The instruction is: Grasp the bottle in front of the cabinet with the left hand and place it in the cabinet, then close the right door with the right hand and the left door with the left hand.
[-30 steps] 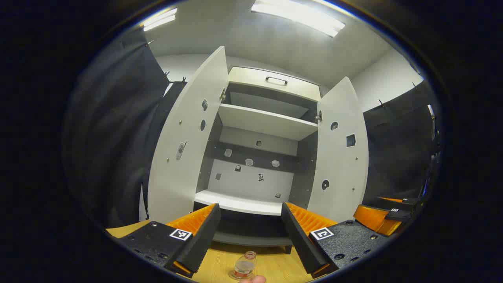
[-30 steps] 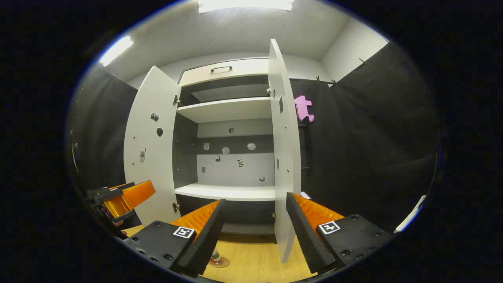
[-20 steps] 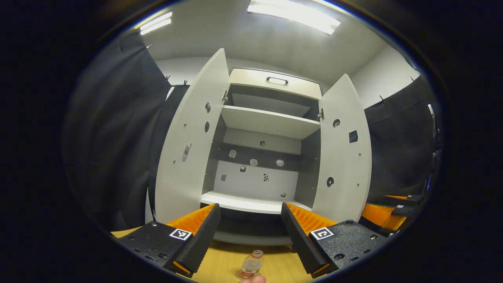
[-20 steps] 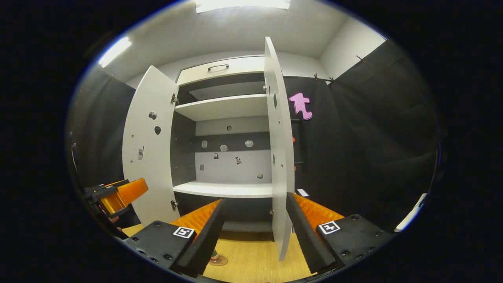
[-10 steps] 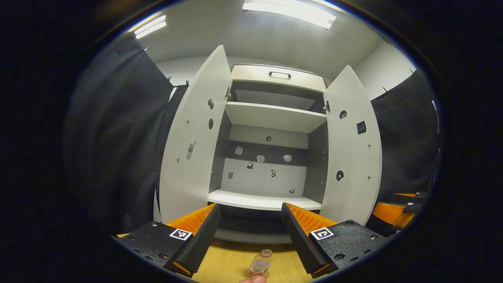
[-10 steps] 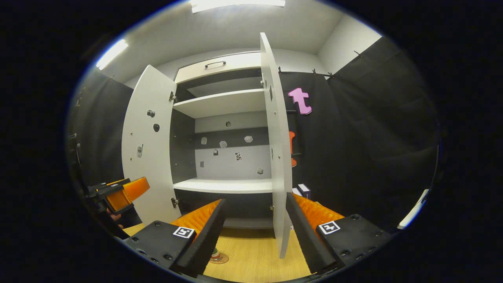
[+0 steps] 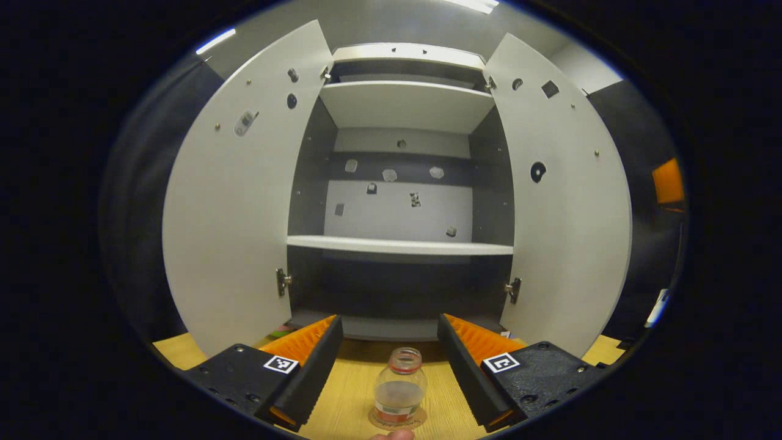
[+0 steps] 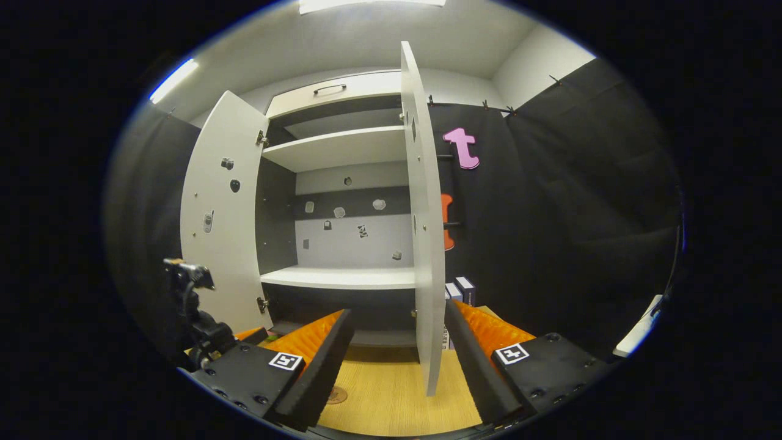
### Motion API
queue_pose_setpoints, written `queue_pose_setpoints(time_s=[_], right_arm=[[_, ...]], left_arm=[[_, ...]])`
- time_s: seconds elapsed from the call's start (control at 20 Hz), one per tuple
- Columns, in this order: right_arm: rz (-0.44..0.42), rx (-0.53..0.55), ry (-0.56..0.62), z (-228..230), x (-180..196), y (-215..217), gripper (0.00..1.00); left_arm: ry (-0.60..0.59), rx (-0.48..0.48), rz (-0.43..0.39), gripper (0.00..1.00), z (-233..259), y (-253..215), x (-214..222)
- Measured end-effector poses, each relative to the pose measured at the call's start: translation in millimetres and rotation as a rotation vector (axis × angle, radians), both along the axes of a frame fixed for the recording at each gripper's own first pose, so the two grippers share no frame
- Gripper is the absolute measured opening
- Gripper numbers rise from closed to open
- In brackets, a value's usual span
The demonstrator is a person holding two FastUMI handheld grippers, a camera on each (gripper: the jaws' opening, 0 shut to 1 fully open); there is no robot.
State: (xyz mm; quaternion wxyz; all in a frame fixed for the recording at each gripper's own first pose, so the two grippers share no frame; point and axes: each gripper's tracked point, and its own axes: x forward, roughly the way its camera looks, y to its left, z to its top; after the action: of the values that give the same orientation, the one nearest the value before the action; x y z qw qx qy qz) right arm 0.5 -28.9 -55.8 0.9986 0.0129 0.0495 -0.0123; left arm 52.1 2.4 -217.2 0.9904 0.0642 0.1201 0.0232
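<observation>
Both cabinet (image 7: 397, 244) doors swung wide: left door (image 7: 238, 201), right door (image 7: 562, 201). Left gripper (image 7: 391, 366) spread open, low over wooden table (image 7: 354, 397), straddling bottle (image 7: 400, 391) without touching. Bottle upright on round coaster (image 7: 397, 420), just before cabinet. Right gripper (image 8: 397, 360) likewise spread open, holding nothing, facing right door edge (image 8: 424, 244).

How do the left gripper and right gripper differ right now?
The left gripper has the bottle standing between its open jaws, not touching; the right gripper has the right door edge ahead between its jaws. The left faces the cabinet squarely, the right obliquely. Both are open, empty.
</observation>
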Motion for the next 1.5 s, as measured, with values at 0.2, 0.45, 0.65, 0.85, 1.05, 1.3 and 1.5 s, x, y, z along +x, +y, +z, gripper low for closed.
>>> queue_pose_setpoints(time_s=[0.2, 0.45, 0.65, 0.85, 1.05, 1.3, 1.5], right_arm=[[0.004, -0.015, 0.032, -10.0, -7.9, 2.9, 0.98], [0.018, -0.028, 0.077, -24.4, -17.8, 8.3, 0.98], [0.021, -0.023, 0.101, -31.0, -16.6, 6.0, 0.98], [0.022, -0.012, 0.097, -33.6, -15.6, 4.0, 0.98], [0.067, 0.029, 0.101, -45.9, -16.5, 15.0, 0.98], [0.104, 0.131, 0.13, -68.2, -19.0, 28.5, 0.99], [0.032, 0.092, 0.118, -70.5, -19.1, 1.8, 0.98]], left_arm=[[0.116, 0.012, 0.066, 0.95, -67.8, 17.0, -10.9], [0.169, 0.003, 0.061, 0.95, -118.6, 17.8, -13.9], [0.165, -0.036, 0.083, 0.87, -132.0, 22.2, -16.0], [0.249, -0.17, -0.057, 0.68, -105.4, -10.3, -29.5], [0.198, -0.211, -0.084, 0.68, -18.1, -5.1, -38.5], [0.019, -0.216, -0.11, 0.68, 125.0, 3.6, 4.7], [-0.053, -0.239, -0.147, 0.69, 203.7, -1.3, 55.5]])
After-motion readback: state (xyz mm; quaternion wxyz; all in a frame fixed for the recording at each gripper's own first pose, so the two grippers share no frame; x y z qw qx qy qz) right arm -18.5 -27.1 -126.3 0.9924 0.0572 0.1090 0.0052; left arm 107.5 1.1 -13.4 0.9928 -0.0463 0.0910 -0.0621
